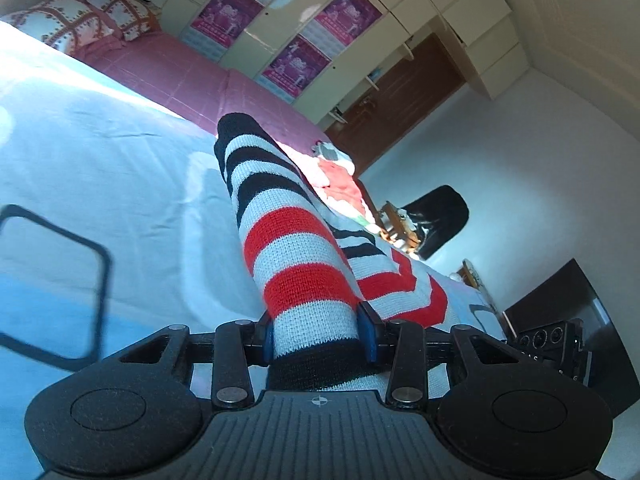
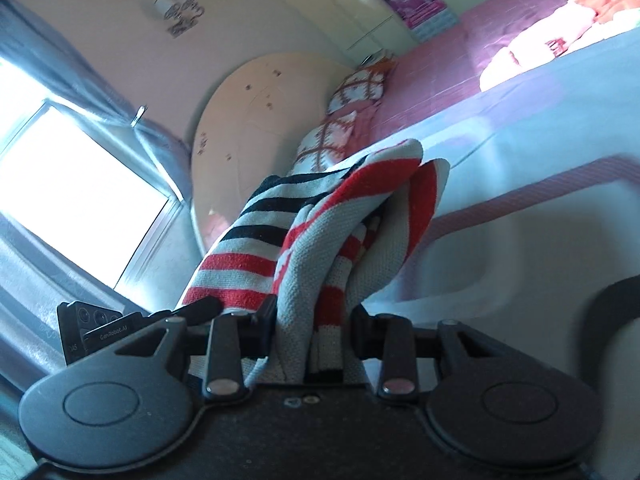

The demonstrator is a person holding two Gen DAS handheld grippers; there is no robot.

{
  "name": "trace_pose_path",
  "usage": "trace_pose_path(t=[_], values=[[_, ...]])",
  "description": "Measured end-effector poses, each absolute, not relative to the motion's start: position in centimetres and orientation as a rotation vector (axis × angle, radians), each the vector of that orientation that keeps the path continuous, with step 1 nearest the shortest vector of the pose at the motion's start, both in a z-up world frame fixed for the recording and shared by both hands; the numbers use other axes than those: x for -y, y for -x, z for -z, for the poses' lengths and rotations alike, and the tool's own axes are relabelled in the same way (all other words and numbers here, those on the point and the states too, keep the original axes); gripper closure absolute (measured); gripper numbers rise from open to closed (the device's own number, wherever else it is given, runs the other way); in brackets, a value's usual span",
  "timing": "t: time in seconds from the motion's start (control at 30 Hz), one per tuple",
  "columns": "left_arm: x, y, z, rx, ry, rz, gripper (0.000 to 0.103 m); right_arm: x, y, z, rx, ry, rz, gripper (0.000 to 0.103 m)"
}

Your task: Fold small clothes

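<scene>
Both are clamped on the striped knit garment — the left hand-held gripper pinching a sleeve, the right hand-held gripper a bunched edge — above the pale blue sheet on the bed. Uneven tension could pull the bunched knit free, skewing the fold.

A bed with a pale blue sheet fills the left of the left wrist view, a pink checked bedspread beyond it. Two patterned pillows lie upper left. Cream wardrobe doors carry purple posters at top centre. In the right wrist view, a bright window sits at left, beside a round cream headboard.
</scene>
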State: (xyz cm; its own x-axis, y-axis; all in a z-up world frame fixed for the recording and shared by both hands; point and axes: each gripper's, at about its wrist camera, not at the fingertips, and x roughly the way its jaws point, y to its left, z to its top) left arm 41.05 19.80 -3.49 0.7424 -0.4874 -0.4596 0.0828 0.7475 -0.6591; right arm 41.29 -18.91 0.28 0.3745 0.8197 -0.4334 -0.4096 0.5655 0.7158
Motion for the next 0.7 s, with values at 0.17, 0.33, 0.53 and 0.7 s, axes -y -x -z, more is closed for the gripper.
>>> trace_pose_path(t=[0.17,0.33,0.53,0.7], values=[[-27.9,-38.1,6.7,-0.709,0.692,0.227,0.063,10.9,-41.5,2.9,-0.948,-0.600,-0.897,0.068],[-31.9,-35.8,12.4,-0.749,0.828,0.183,0.062,7.6,-40.8,7.0,-1.038,-0.583,-0.841,0.066],[-30.7,-34.3,11.5,-0.729,0.762,0.163,0.058,9.9,-39.5,4.3,-1.039,-0.498,-0.779,0.059],[-31.2,-30.5,10.3,-0.694,0.725,0.138,0.058,11.0,-35.6,-0.4,-0.976,-0.354,-0.804,0.067]])
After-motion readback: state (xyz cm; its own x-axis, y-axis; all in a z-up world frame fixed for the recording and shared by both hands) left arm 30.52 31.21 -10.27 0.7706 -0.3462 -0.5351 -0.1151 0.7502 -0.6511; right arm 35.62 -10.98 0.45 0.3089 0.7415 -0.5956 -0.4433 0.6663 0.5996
